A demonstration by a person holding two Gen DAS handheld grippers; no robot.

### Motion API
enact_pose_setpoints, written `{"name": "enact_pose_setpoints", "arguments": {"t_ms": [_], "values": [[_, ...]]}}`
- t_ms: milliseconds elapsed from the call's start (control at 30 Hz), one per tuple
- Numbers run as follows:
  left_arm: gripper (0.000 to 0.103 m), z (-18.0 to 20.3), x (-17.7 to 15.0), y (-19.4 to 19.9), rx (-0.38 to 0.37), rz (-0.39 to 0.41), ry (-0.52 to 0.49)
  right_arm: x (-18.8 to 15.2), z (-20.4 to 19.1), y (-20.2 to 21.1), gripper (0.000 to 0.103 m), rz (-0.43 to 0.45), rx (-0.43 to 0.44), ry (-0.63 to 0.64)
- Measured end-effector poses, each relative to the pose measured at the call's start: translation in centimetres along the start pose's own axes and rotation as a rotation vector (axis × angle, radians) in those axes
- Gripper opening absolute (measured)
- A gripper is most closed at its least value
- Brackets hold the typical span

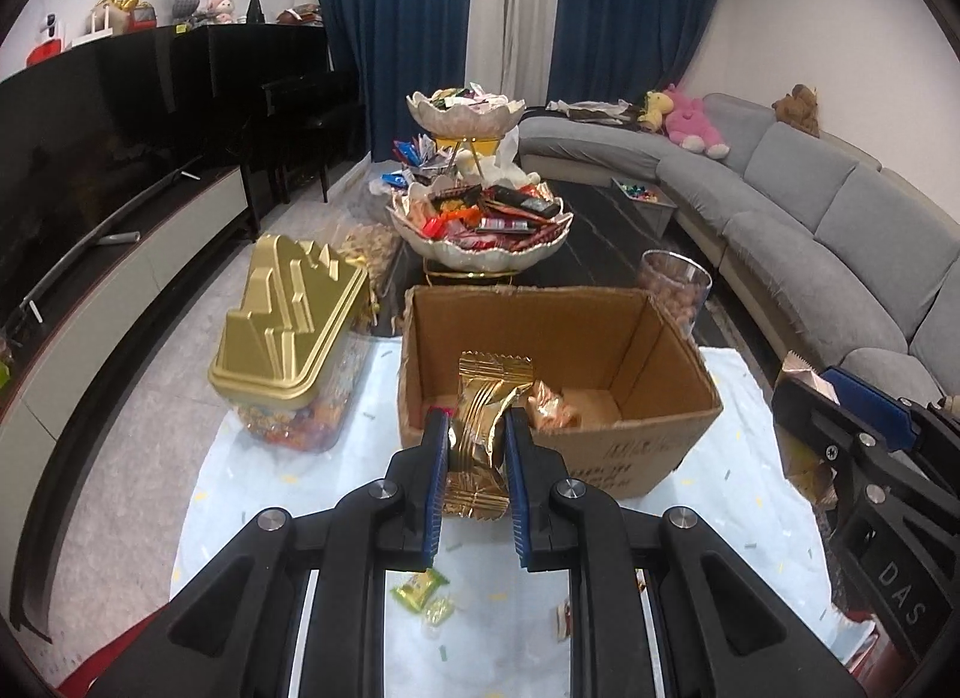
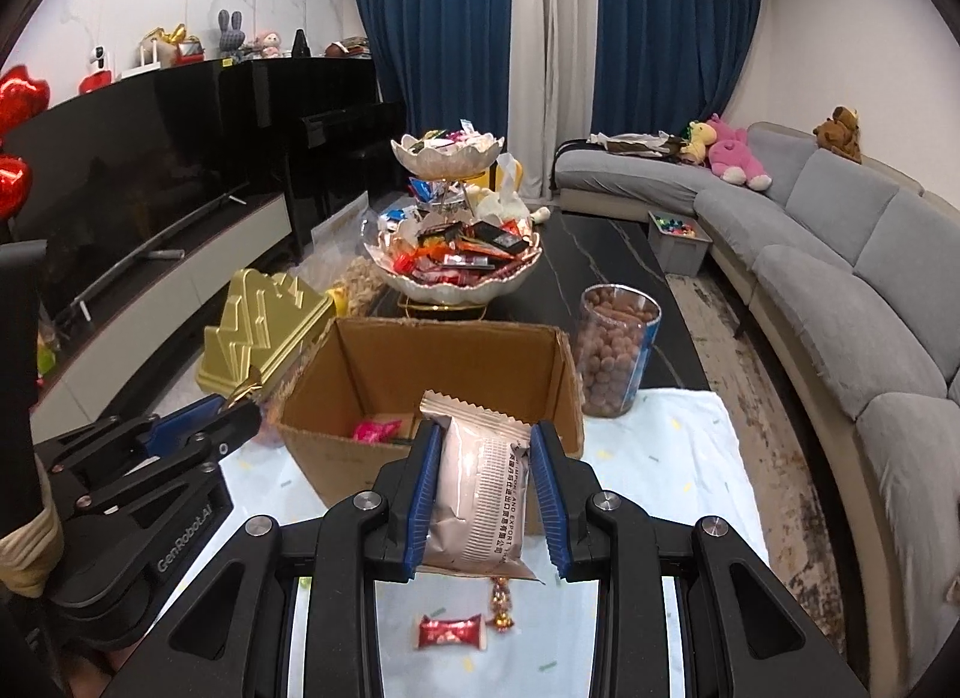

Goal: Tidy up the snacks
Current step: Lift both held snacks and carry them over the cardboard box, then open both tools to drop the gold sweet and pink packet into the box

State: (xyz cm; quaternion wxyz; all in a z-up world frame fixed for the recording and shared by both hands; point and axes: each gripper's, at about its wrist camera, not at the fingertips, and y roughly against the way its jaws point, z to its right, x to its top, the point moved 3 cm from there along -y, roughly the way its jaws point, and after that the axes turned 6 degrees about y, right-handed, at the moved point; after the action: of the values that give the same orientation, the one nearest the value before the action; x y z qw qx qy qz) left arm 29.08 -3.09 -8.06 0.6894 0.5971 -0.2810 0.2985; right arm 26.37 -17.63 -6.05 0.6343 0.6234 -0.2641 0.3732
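Note:
My left gripper (image 1: 477, 428) is shut on a gold foil snack packet (image 1: 483, 422), held just in front of an open cardboard box (image 1: 660, 350). A few wrapped snacks (image 1: 555, 407) lie on the box floor. My right gripper (image 2: 483, 446) is shut on a pale pink snack packet (image 2: 480, 488) with printed text, also held before the cardboard box (image 2: 558, 374). A pink wrapper (image 2: 375, 431) shows inside it. The right gripper (image 1: 804, 392) appears at the right edge of the left wrist view; the left gripper (image 2: 240, 404) sits at the left of the right wrist view.
Loose candies (image 1: 420, 587) and a red candy (image 2: 451, 632) lie on the light cloth (image 2: 678, 458). A gold-lidded candy tub (image 1: 288, 314) stands left of the box. A clear jar of brown balls (image 2: 615, 356) and a two-tier snack bowl stand (image 2: 450, 254) sit behind. A grey sofa (image 2: 840, 278) runs along the right.

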Motion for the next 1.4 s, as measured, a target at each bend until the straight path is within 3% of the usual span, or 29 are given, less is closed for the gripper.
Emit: {"name": "enact_pose_setpoints", "arguments": {"t_ms": [800, 1400], "values": [[0.019, 1.1, 3.9, -7.5, -0.015, -0.046, -0.007, 4.4, 1.5, -7.1, 0.032, -0.03, 0.044, 0.001], [0.02, 0.8, 3.8, -12.4, -0.025, -0.121, -0.002, 5.0, 1.9, -12.5, 0.033, -0.097, 0.073, -0.009]]}}
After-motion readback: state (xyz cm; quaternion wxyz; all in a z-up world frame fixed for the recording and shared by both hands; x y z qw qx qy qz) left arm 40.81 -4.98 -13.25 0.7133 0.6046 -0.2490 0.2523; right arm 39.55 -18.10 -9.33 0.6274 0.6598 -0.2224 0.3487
